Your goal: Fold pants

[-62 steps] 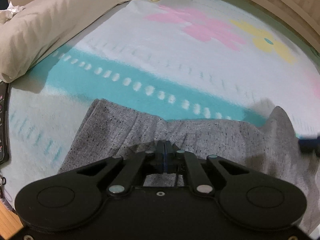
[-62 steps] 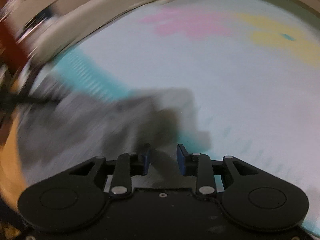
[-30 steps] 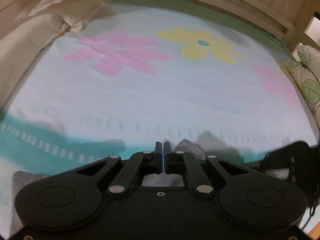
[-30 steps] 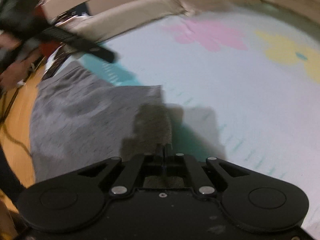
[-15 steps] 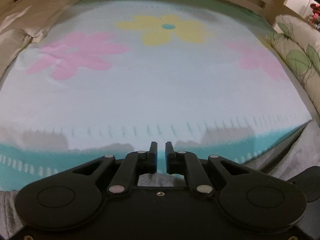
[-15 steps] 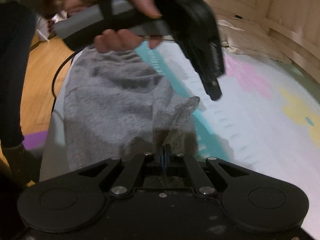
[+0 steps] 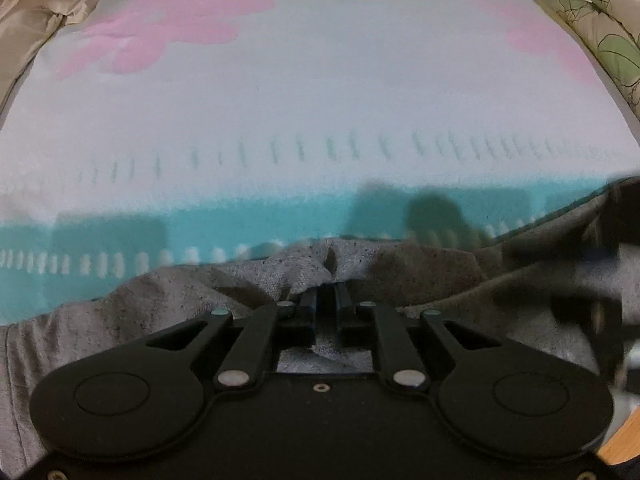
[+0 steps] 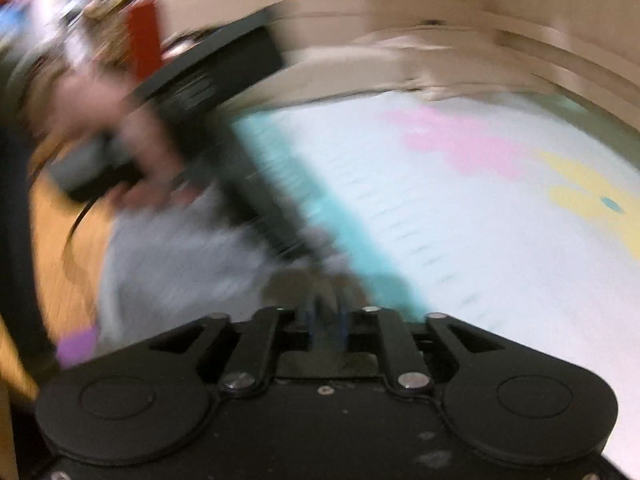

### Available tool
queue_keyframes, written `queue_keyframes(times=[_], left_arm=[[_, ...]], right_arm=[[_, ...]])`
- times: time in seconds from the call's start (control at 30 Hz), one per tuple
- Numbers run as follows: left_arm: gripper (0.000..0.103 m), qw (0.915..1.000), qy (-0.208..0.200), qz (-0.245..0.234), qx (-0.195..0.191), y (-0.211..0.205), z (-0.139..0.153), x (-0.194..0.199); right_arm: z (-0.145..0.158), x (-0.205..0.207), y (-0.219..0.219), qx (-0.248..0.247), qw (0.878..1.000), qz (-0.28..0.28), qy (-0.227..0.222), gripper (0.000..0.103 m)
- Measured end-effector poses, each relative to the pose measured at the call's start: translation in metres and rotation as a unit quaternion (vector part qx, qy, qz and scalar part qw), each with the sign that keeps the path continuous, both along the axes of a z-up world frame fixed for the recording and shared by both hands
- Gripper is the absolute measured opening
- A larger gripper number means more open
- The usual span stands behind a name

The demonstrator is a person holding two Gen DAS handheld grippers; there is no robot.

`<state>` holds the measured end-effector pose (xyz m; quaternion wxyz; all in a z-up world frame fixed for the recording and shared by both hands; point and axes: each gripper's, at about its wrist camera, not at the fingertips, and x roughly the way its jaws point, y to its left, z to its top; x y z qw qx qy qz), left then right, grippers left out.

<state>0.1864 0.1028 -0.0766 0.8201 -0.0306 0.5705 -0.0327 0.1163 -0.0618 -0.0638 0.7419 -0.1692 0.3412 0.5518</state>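
Note:
The grey speckled pants (image 7: pixel 160 312) lie bunched along the near edge of the bed, over the teal stripe. My left gripper (image 7: pixel 326 300) points down at them. Its jaws are opening, a narrow gap shows, and a raised fold of the fabric sits right at its fingertips. The right wrist view is blurred by motion. There my right gripper (image 8: pixel 326 316) is opening above the pants (image 8: pixel 172 264), its blue pads apart and grey cloth just ahead of them. A person's hand (image 8: pixel 100 120) holds the left tool at the upper left.
The white bedspread (image 7: pixel 320 100) with pink and yellow flowers stretches away ahead. A beige pillow (image 7: pixel 36 12) lies at the far left and a leaf-print pillow (image 7: pixel 604 28) at the far right. Wooden floor (image 8: pixel 48 220) runs beside the bed. A dark blurred shape (image 7: pixel 592 288) hangs over the pants.
The left gripper has sunk to the pants and its jaws have parted from shut. The right gripper, shut on a grey fold before, now stands apart and has swung upward.

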Motion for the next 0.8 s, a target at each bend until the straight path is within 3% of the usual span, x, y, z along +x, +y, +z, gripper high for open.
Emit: queue_keyframes(times=[0.1, 0.17, 0.27, 0.57, 0.8], left_arm=[[0.019, 1.0000, 0.002, -0.001, -0.005, 0.004, -0.001, -0.004], [0.019, 1.0000, 0.003, -0.001, -0.008, 0.009, 0.000, -0.007], [0.019, 0.9999, -0.003, 0.004, -0.014, 0.015, 0.003, -0.011], [0.019, 0.9992, -0.037, -0.006, 0.016, 0.015, 0.011, -0.014], [0.018, 0.9986, -0.048, 0.019, -0.012, 0.021, 0.015, -0.012]], right_arm=[[-0.006, 0.006, 0.010, -0.050, 0.998, 0.009, -0.034, 0.022], [-0.014, 0.006, 0.014, -0.071, 0.997, 0.015, -0.033, 0.022], [-0.023, 0.014, 0.015, -0.078, 0.997, 0.010, 0.013, 0.022], [-0.042, 0.017, 0.059, -0.084, 0.996, 0.000, 0.028, 0.025], [-0.058, 0.018, 0.086, -0.082, 0.996, -0.006, 0.034, 0.021]])
